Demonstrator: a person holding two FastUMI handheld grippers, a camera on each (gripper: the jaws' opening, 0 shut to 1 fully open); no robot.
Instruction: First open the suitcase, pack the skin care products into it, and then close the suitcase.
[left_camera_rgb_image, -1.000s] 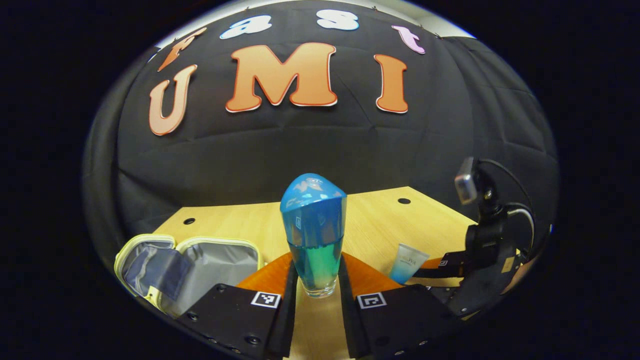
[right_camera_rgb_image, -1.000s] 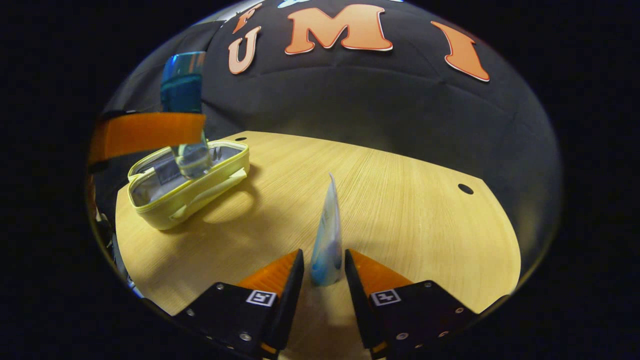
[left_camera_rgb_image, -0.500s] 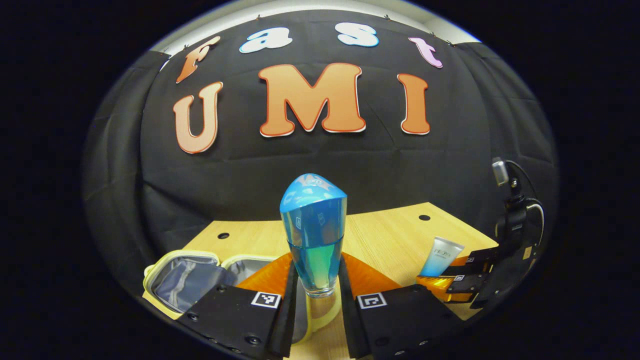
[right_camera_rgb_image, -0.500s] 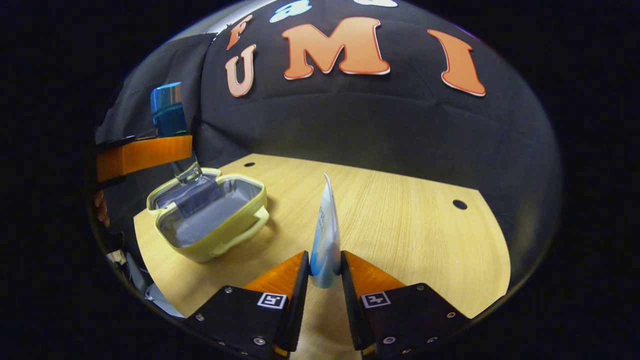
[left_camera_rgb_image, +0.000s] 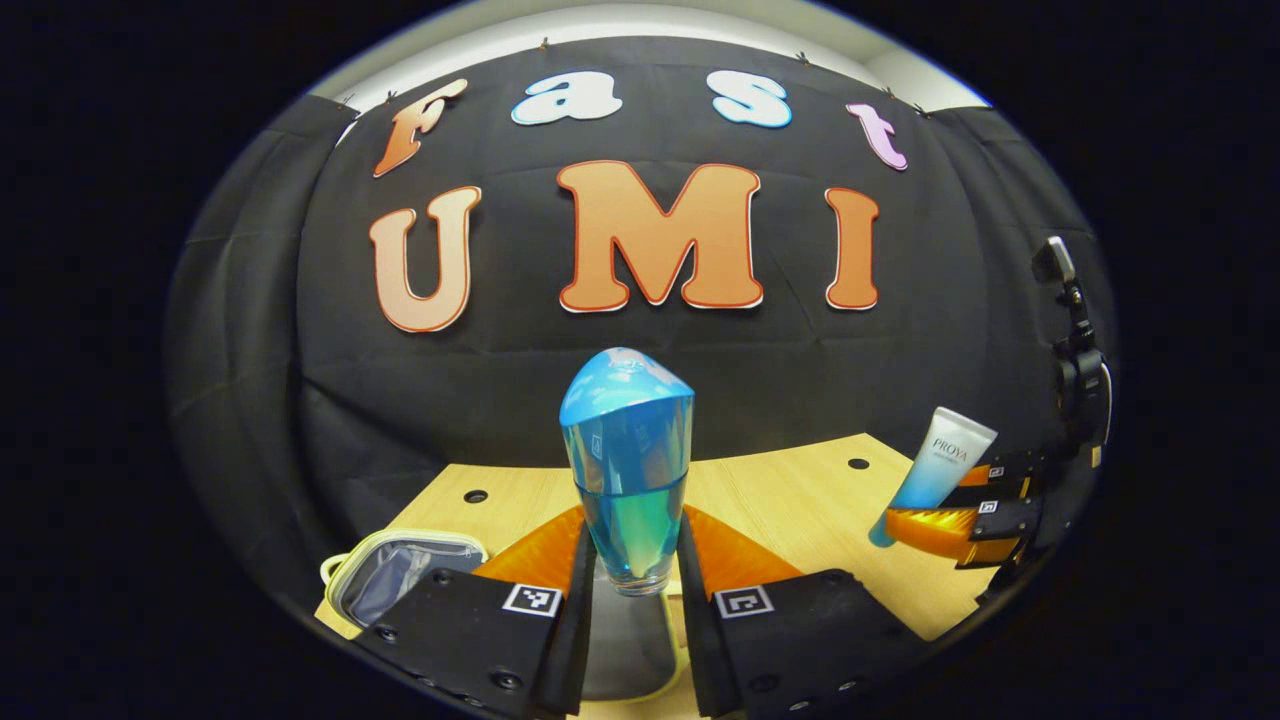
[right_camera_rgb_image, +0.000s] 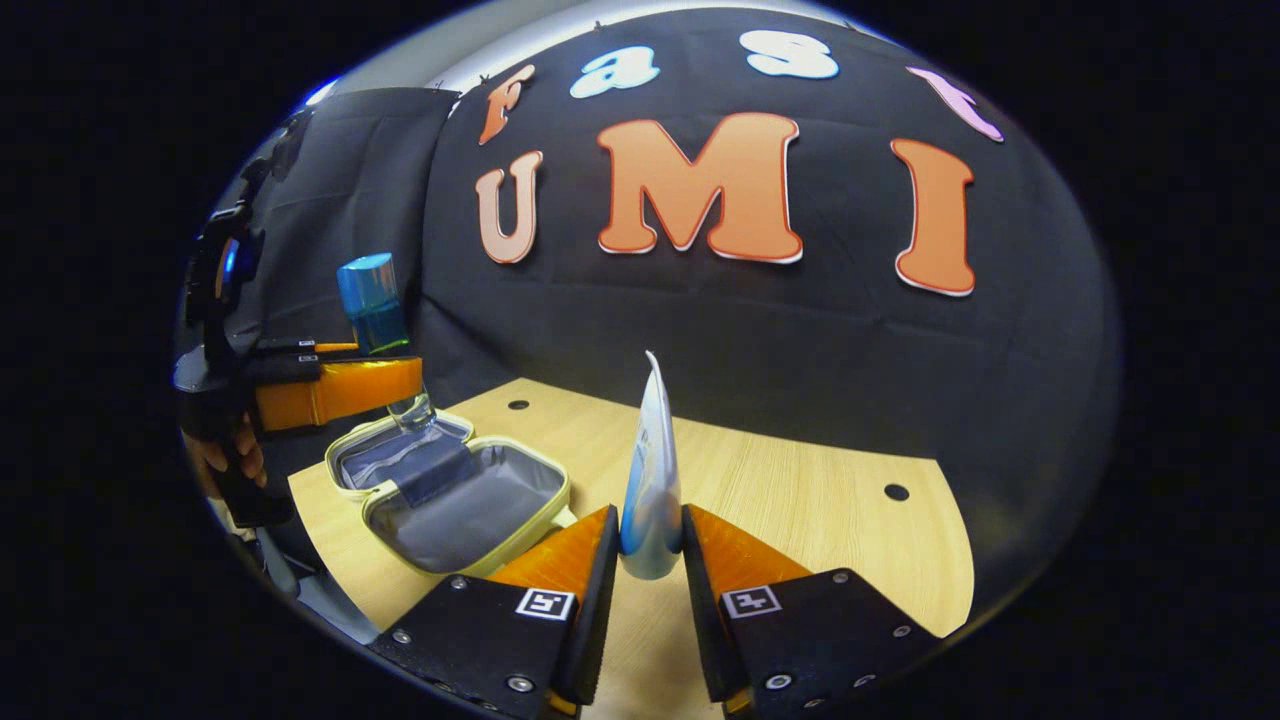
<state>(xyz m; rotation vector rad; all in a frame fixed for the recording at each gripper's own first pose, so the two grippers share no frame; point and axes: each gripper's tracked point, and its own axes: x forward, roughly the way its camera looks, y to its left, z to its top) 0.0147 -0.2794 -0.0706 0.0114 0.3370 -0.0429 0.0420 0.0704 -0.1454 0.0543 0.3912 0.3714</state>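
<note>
Suitcase (right_camera_rgb_image: 455, 495) open on table (right_camera_rgb_image: 800, 500), nothing packed yet: left gripper (left_camera_rgb_image: 632, 580) clamps blue bottle (left_camera_rgb_image: 628, 470) above it, right gripper (right_camera_rgb_image: 648, 560) pinches tube (right_camera_rgb_image: 650, 480); packing, closing remain.

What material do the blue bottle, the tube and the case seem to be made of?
Bottle: probably clear glass or hard plastic, glossy; liquid shows through. Tube: soft plastic, matte, flat crimped end. Case: yellow fabric or faux leather, grey cloth lining with creases.

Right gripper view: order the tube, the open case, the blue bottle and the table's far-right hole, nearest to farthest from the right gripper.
1. Tube, between its fingers.
2. Open case, left on the table.
3. Blue bottle, held over the case, and hole, far right: too close to call.
</note>
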